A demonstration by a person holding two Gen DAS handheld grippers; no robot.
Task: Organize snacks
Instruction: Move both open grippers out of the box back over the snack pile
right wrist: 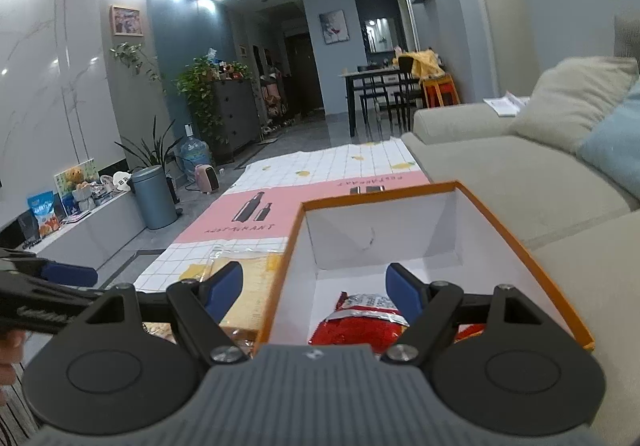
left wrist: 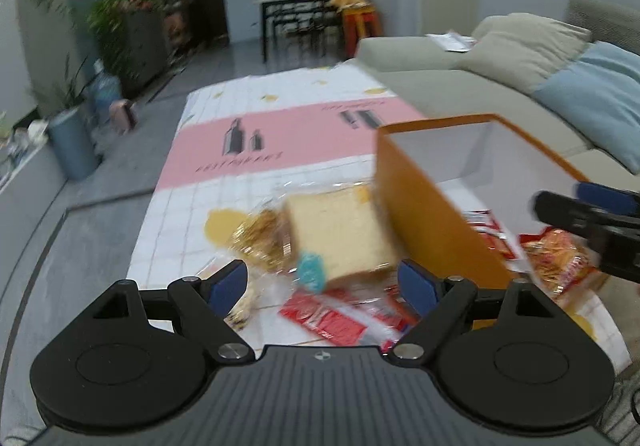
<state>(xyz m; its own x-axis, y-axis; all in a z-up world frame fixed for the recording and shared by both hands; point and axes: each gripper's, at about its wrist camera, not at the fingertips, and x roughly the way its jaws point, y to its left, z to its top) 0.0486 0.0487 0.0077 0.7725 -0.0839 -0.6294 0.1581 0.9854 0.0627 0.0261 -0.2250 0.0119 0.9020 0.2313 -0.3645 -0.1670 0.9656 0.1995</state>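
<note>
An orange box (left wrist: 424, 214) with a white inside stands on the table; it also shows in the right wrist view (right wrist: 492, 214). A wrapped bread slice (left wrist: 340, 234) lies just left of the box, with a gold-wrapped snack (left wrist: 260, 234) beside it and a red packet (left wrist: 324, 318) in front. My left gripper (left wrist: 322, 280) is open and empty, hovering over these snacks. My right gripper (right wrist: 316, 288) is open above the box's near-left corner. A red snack packet (right wrist: 356, 322) lies inside the box below it. The right gripper also shows in the left wrist view (left wrist: 576, 206).
The table wears a pink and white checked cloth (right wrist: 256, 222). A grey sofa (right wrist: 500, 166) with cushions runs along the right. An orange snack bag (left wrist: 556, 258) lies inside the box. A bin (right wrist: 154, 198), plants and a low shelf stand at the left.
</note>
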